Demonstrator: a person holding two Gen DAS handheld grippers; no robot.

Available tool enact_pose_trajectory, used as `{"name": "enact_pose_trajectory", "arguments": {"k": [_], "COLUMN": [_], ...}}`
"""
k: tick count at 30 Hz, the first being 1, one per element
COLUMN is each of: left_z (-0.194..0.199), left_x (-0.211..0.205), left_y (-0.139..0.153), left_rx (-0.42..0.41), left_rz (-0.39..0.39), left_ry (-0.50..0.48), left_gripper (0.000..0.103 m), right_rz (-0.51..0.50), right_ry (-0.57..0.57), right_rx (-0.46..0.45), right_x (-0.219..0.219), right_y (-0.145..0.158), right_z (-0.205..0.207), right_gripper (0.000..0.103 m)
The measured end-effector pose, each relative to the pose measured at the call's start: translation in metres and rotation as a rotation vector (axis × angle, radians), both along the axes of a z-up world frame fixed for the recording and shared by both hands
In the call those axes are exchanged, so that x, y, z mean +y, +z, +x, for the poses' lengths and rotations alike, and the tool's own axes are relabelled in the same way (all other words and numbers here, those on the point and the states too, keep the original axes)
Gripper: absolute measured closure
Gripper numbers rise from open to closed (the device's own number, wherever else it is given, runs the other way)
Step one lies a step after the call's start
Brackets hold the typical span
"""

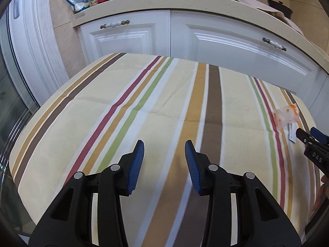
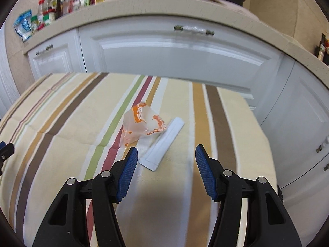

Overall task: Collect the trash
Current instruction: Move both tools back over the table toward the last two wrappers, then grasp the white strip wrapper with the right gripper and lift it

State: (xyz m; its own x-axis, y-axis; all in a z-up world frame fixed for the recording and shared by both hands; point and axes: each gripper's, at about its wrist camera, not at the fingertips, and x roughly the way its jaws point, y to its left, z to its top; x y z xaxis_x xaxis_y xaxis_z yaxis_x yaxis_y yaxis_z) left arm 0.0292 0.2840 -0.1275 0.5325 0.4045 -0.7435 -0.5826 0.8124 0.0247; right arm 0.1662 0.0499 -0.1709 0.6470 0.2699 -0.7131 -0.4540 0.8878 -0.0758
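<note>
Our left gripper (image 1: 164, 160) is half open and empty above the striped tablecloth (image 1: 144, 107). Near the right gripper (image 2: 165, 164), also open and empty, the crumpled orange-printed wrapper (image 2: 141, 125) touches a flat white sachet (image 2: 162, 144). We may pinch cloth, because the sachet lies so flat.

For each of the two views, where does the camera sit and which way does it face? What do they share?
Left wrist: on the left gripper, angled down over the striped tablecloth toward white cabinets; its own open fingers show, plus the right gripper's tip at the right edge.
Right wrist: on the right gripper, angled down at the orange-printed wrapper and white sachet; its open fingers show, the left gripper's tip at the left edge.
Shared: tablecloth, wrapper, sachet, cabinets, countertop jars.
</note>
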Motion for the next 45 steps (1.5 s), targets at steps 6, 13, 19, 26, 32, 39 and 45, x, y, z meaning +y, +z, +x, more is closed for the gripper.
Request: {"name": "enact_pose_trajectory", "arguments": {"k": [6, 13, 19, 26, 32, 39, 45], "left_z": [0.001, 0.007, 0.016, 0.025, 0.024, 0.022, 0.028], "left_x": [0.005, -0.005, -0.028, -0.052, -0.049, -0.037, -0.048], "left_y": [-0.007, -0.012, -0.011, -0.008, -0.008, -0.009, -0.008], "left_rx": [0.006, 0.015, 0.014, 0.010, 0.012, 0.013, 0.016], "left_rz": [-0.023, -0.040, -0.039, -0.041, -0.035, -0.034, -0.036], "left_ry": [-0.003, -0.034, -0.090, -0.138, -0.126, -0.096, -0.124], "left_gripper": [0.063, 0.063, 0.063, 0.063, 0.058, 0.058, 0.058], "right_rz": [-0.058, -0.011, 0.017, 0.024, 0.008, 0.003, 0.026], "right_ry": [-0.020, -0.030, -0.009, -0.004, 0.024, 0.047, 0.026], "right_rx": [0.057, 0.092, 0.095, 0.101, 0.088, 0.101, 0.078], "right_x": [0.010, -0.010, -0.014, -0.021, -0.012, -0.009, -0.024], "right_y": [-0.016, -0.017, -0.014, -0.012, -0.013, -0.013, -0.007], "right_z": [0.015, 0.021, 0.014, 0.016, 0.020, 0.020, 0.011], "right_gripper": [0.044, 0.067, 0.078, 0.062, 0.061, 0.078, 0.078]}}
